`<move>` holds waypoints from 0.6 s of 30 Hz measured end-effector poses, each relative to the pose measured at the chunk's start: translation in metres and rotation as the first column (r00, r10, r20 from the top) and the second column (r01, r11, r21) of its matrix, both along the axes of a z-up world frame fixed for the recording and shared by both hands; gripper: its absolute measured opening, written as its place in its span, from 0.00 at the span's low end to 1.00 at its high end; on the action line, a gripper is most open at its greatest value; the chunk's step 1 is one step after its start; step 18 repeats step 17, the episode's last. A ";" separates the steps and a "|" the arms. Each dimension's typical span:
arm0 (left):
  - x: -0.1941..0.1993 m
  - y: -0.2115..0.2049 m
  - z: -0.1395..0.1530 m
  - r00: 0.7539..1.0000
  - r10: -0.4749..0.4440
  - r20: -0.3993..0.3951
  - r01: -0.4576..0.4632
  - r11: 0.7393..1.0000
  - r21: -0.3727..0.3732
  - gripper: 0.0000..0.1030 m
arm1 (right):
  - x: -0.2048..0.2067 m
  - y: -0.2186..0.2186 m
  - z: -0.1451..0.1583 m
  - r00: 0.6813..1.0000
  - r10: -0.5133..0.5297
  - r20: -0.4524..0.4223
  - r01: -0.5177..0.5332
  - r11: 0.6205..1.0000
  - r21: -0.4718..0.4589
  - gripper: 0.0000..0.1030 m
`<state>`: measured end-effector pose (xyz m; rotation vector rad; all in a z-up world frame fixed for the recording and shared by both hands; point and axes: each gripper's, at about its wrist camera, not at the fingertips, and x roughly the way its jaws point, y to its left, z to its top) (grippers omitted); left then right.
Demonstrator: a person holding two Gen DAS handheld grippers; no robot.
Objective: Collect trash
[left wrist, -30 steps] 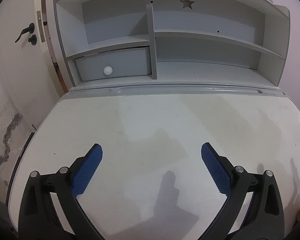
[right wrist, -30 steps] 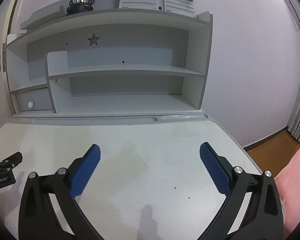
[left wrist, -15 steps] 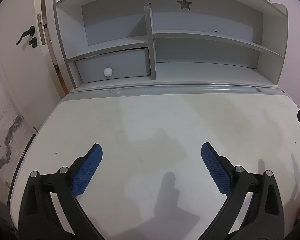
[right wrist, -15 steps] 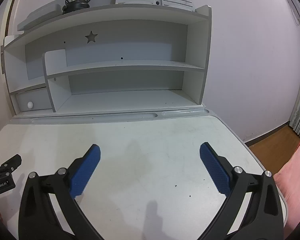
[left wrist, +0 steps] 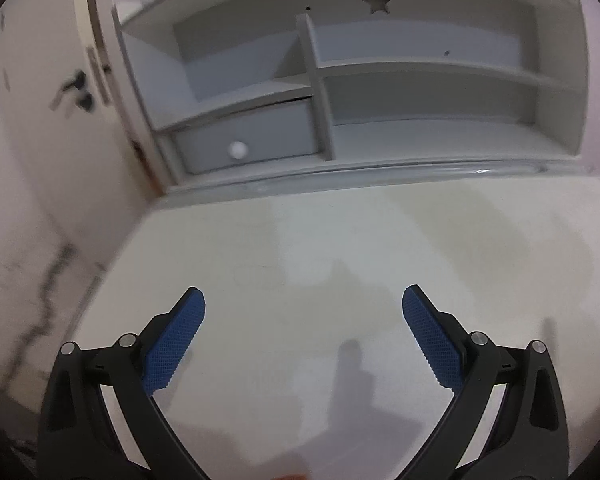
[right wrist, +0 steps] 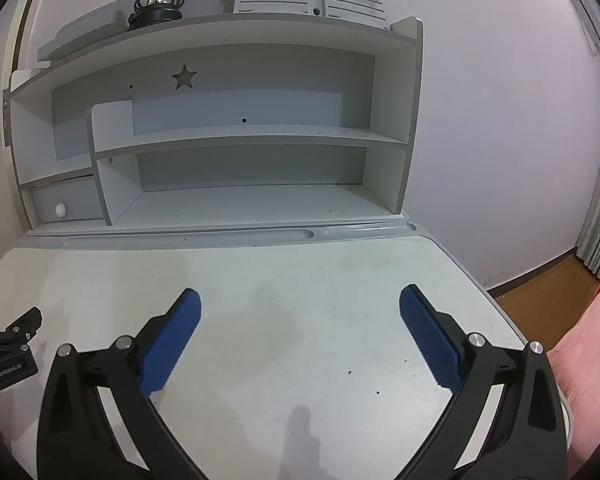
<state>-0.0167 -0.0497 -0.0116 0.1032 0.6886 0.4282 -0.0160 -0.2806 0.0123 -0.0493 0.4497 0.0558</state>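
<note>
Trash shows nowhere on the desk in either view. Both my left gripper and right gripper hang above it with jaws wide apart, holding nothing, so I cannot judge direction or which hand is nearer.

Each wrist view looks forward and down from low over the table, the left wrist view facing the drawer end of the shelf unit, the right wrist view its right end, both sharing its star cutout.
</note>
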 end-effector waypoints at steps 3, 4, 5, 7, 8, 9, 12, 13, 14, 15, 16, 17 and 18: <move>-0.001 0.003 0.002 1.000 0.000 0.010 0.000 0.999 -0.033 0.94 | 0.000 0.001 0.001 1.000 -0.002 -0.002 0.002 1.000 -0.010 0.93; -0.002 0.006 0.002 1.000 0.008 0.014 -0.008 0.998 -0.055 0.94 | -0.001 0.001 0.001 1.000 -0.004 -0.001 0.004 1.000 -0.012 0.93; -0.004 0.010 0.002 1.000 0.018 0.025 -0.016 0.996 -0.083 0.94 | -0.001 0.001 0.001 1.000 -0.006 0.000 0.006 1.000 -0.012 0.93; -0.007 0.013 0.003 0.999 0.009 0.042 -0.004 0.993 -0.118 0.94 | -0.001 0.001 0.002 1.000 -0.011 0.001 0.011 1.000 -0.015 0.93; -0.006 0.012 0.002 0.999 -0.003 0.035 0.008 0.993 -0.121 0.94 | -0.001 0.001 0.002 1.000 -0.012 -0.004 0.012 1.000 -0.019 0.93; -0.004 0.012 0.001 1.000 -0.010 0.023 0.012 0.994 -0.111 0.94 | 0.000 0.002 0.001 1.000 -0.011 -0.015 0.011 1.000 -0.025 0.93; 0.006 0.016 -0.004 0.999 -0.028 -0.021 0.026 0.993 -0.118 0.94 | 0.010 0.002 -0.004 0.996 -0.013 -0.086 0.009 0.999 -0.042 0.93; 0.008 0.017 -0.006 0.999 -0.036 -0.040 0.031 0.991 -0.129 0.94 | 0.014 0.002 -0.007 0.992 -0.013 -0.123 0.008 0.999 -0.043 0.93; 0.010 0.019 -0.008 0.998 -0.040 -0.054 0.032 0.990 -0.134 0.94 | 0.017 0.000 -0.009 0.989 -0.014 -0.148 0.008 0.999 -0.039 0.93; 0.012 0.020 -0.010 0.996 -0.047 -0.071 0.037 0.989 -0.140 0.94 | 0.021 -0.001 -0.012 0.983 -0.013 -0.181 0.008 0.999 -0.031 0.93; 0.014 0.021 -0.013 0.995 -0.055 -0.089 0.041 0.988 -0.147 0.94 | 0.023 -0.002 -0.015 0.979 -0.012 -0.206 0.007 1.000 -0.023 0.93; 0.016 0.023 -0.015 0.993 -0.062 -0.102 0.046 0.987 -0.155 0.94 | 0.026 -0.003 -0.018 0.973 -0.008 -0.232 0.004 1.000 -0.017 0.93; 0.016 0.023 -0.015 0.993 -0.062 -0.102 0.046 0.987 -0.155 0.94 | 0.026 -0.003 -0.018 0.973 -0.008 -0.232 0.004 1.000 -0.017 0.93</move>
